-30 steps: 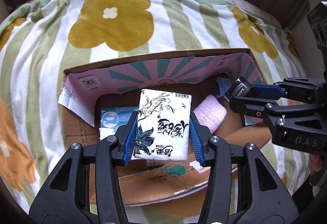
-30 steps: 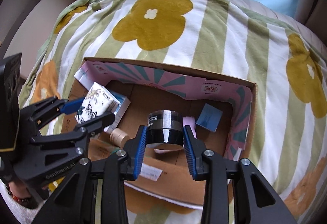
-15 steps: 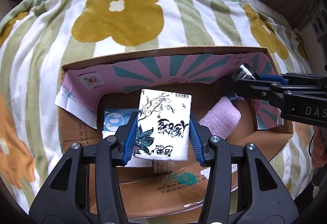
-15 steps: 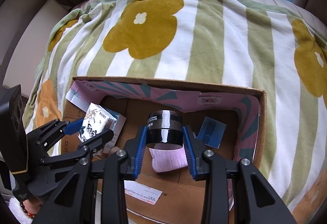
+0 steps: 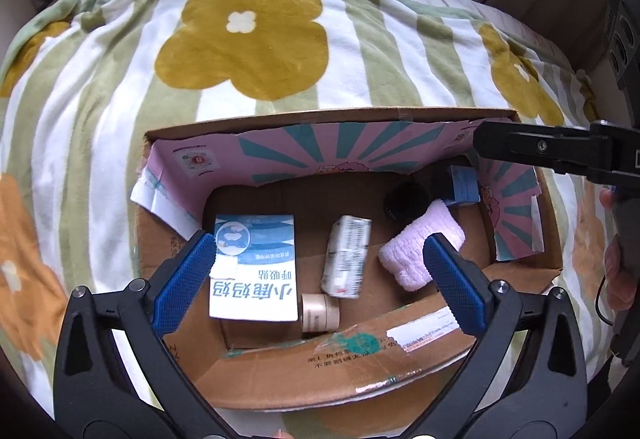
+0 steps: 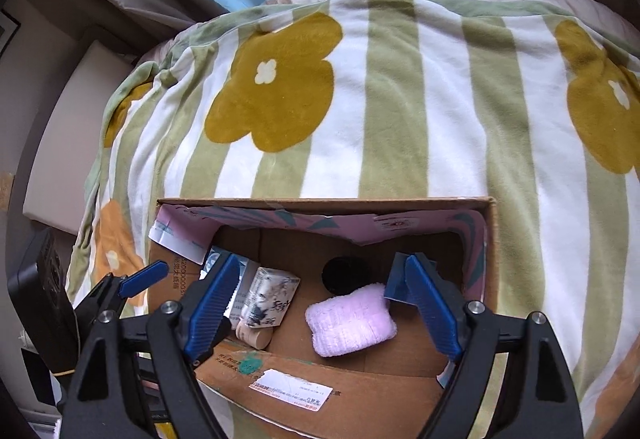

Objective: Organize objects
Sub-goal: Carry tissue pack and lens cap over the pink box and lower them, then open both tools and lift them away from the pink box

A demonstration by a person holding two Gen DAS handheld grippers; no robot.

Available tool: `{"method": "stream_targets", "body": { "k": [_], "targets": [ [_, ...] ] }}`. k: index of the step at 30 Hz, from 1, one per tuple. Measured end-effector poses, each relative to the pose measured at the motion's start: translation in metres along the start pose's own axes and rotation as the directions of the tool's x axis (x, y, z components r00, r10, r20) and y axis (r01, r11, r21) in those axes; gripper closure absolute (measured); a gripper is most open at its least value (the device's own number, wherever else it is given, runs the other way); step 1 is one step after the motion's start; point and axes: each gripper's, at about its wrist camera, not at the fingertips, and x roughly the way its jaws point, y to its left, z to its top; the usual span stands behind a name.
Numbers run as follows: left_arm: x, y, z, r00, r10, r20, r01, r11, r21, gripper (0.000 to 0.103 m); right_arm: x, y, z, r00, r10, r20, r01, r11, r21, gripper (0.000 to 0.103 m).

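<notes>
On the bed, over a striped blanket (image 5: 120, 127) with mustard flowers, we are looking down into an open cardboard box (image 5: 360, 363) whose inner flaps are printed pink with teal rays.

Left tongs (image 5: 320, 287): we are holding them above the box with the jaws opening wide; nothing is lying between the blue pads (image 5: 182, 279), which are touching no object. Below them, on the box floor, the tissue pack (image 5: 346, 257) is lying tilted, just beside a flat blue-and-white box (image 5: 254, 267) with large printed characters. A small beige cylinder (image 5: 320, 313) is lying against the pack's near end.

Right tongs (image 6: 320, 303): we are also opening these, and they are gripping nothing. The black jar (image 6: 344, 275) is sitting on the box floor toward the far wall, appearing between the spread pads in the right wrist view but apart from them. A pink folded towel (image 6: 350, 321) is resting just in front of the jar, touching or nearly touching it. A small blue packet (image 5: 464, 185) is leaning in the far right corner.

From the left wrist view, the right tongs are showing as a dark arm entering at the right edge, with part of a hand (image 5: 618, 279) gripping the handle.
</notes>
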Motion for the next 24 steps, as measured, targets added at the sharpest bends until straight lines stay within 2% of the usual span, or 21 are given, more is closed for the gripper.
{"method": "stream_targets", "body": {
  "k": [12,18,24],
  "targets": [
    [-0.028,0.007,-0.014,0.999,-0.021,0.031,0.022,1.000,-0.016,0.000,-0.010,0.006,-0.018,1.000,-0.025,0.014,0.025,1.000,-0.015,0.021],
    [-0.050,0.013,-0.015,0.999,-0.010,0.047,0.010,1.000,-0.001,0.000,-0.026,0.011,-0.026,0.998,-0.039,0.046,0.039,0.999,0.001,0.021],
    [-0.079,0.016,-0.018,0.998,-0.032,0.056,0.031,0.999,0.019,0.000,-0.050,0.023,-0.038,0.994,-0.061,0.089,0.061,0.998,0.001,0.021]
  ]
}}
